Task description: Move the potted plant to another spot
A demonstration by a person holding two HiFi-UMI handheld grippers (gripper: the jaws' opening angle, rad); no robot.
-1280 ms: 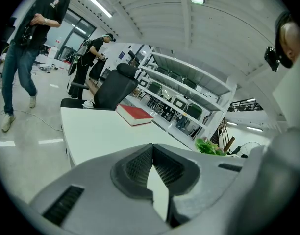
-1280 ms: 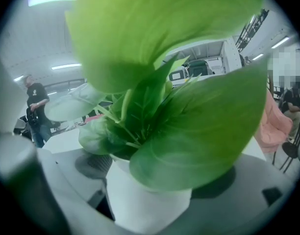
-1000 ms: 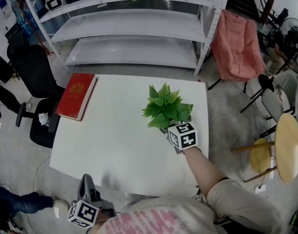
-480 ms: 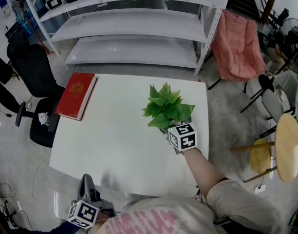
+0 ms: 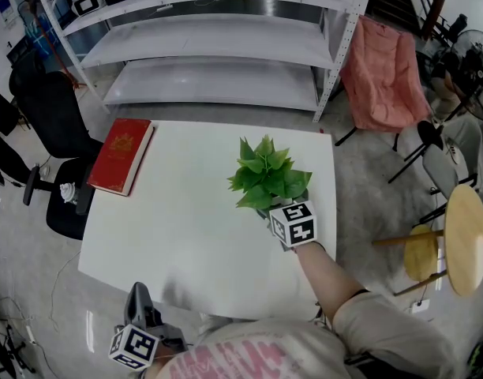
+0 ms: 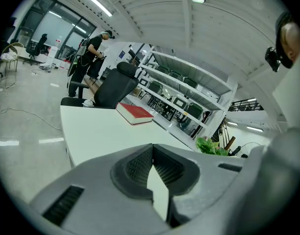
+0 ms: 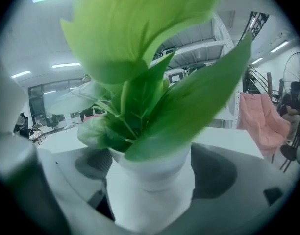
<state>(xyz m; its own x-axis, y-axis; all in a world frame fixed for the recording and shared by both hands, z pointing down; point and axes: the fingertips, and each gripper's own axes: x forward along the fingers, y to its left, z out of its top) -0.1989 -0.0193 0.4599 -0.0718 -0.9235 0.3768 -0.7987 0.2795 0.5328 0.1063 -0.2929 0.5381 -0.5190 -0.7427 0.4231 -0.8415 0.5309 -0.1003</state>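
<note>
Your right gripper (image 5: pixel 273 211) clamped on white pot of potted plant (image 5: pixel 267 172), right side of table (image 5: pixel 178 235). Your left gripper (image 6: pixel 152 173) jaws together, empty, beside table's near edge.

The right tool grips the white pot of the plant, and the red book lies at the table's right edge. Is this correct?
Not quite: the head view shows the book at the table's left edge, near the far corner. The rest holds: the right tool grips the white pot of the plant.
</note>
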